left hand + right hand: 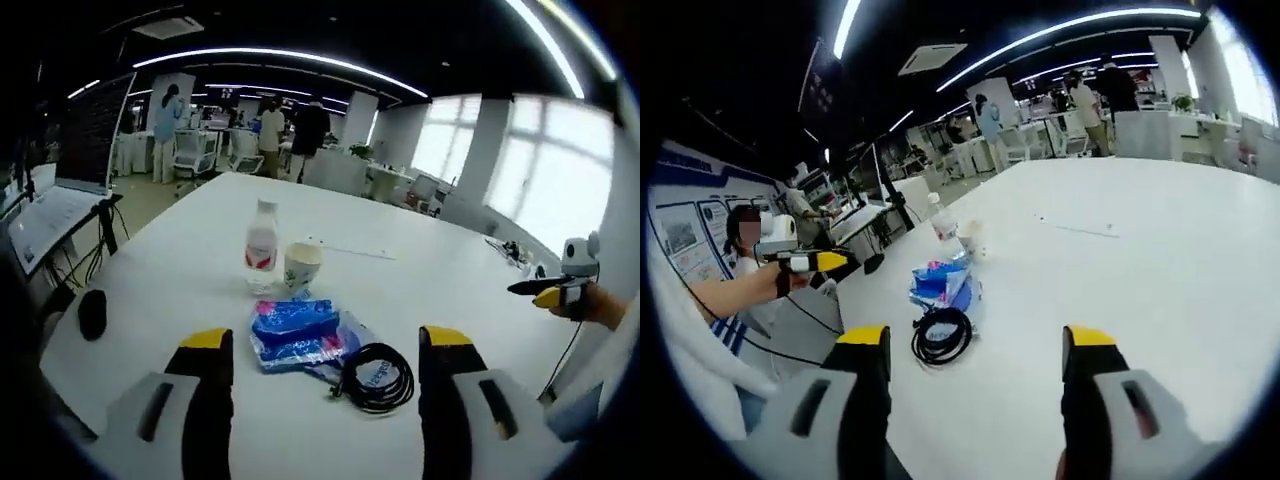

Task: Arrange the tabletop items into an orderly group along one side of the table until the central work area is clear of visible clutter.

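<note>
On the white table (pixel 420 270) stand a clear water bottle (pixel 262 246) with a red label and a paper cup (pixel 301 266) beside it. In front of them lies a blue plastic packet (pixel 294 333), with a coiled black cable (pixel 378 376) to its right. My left gripper (pixel 325 345) is open, hovering just short of the packet and cable. My right gripper (pixel 978 345) is open too, above bare table; to its left lie the cable (pixel 942 335), packet (pixel 940 283), cup (pixel 970 238) and bottle (pixel 943 222). Each gripper appears at the edge of the other's view, held in a hand.
A black mouse (pixel 92 311) lies near the table's left edge. An open laptop on a stand (pixel 70 180) is off the left side. A thin white strip (pixel 350 250) lies mid-table. Several people stand among desks and chairs in the background.
</note>
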Demonstrator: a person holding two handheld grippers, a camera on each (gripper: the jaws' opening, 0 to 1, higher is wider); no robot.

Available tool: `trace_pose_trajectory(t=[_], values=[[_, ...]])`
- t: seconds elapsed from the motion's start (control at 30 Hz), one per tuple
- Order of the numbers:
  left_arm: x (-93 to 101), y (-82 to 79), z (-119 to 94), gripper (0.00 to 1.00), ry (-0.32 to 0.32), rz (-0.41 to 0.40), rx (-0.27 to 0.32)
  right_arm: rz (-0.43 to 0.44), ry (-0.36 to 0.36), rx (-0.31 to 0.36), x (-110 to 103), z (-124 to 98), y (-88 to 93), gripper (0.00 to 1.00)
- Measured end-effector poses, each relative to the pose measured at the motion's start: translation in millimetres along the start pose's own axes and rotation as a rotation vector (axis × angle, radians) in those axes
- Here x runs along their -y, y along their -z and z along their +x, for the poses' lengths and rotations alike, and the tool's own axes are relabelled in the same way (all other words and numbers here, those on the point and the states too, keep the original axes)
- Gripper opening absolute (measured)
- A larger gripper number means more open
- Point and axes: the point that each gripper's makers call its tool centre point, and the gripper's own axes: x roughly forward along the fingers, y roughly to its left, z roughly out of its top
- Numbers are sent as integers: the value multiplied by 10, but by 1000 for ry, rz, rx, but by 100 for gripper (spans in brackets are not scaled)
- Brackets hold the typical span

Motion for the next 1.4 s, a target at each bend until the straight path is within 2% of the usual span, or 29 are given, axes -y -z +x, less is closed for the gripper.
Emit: trace_pose_trajectory(t=[0.1,0.17,0.23,0.3,0.37,0.4,0.47,0.57,0.73,0.83,0.97,1.17,1.37,1.4], values=[[-80,95,101,75,-6,-1,-60,-7,23,19,44,30,-157,67],[-93,134,164,73,-5,-20,-81,17,47,23,85,52,-190,66],[-42,175,239,72,13,-7,-90,57,56,35,97,87,-191,65],[-29,267,329,71,5,18,-110,69,58,4,120,165,-71,62],[32,430,422,68,28,6,-166,79,86,-56,169,237,121,62],[87,513,482,67,48,-3,-190,84,91,-63,164,287,181,62],[145,586,561,63,68,-2,-202,100,94,-71,151,345,259,61],[236,764,685,60,88,-42,-271,162,95,-114,87,460,447,61],[328,919,924,58,101,-36,-316,190,76,-177,30,684,683,57],[387,1038,1045,53,118,-42,-367,280,77,-206,6,841,831,56],[393,1109,1172,49,114,-63,-388,338,47,-262,-84,1014,1030,56],[361,1311,1279,43,72,-59,-451,352,21,-304,-144,1076,1161,55],[299,1315,1320,33,28,-39,-441,388,38,-287,-9,1016,1148,55],[282,1325,1325,32,17,-7,-446,394,42,-284,19,1002,1157,55]])
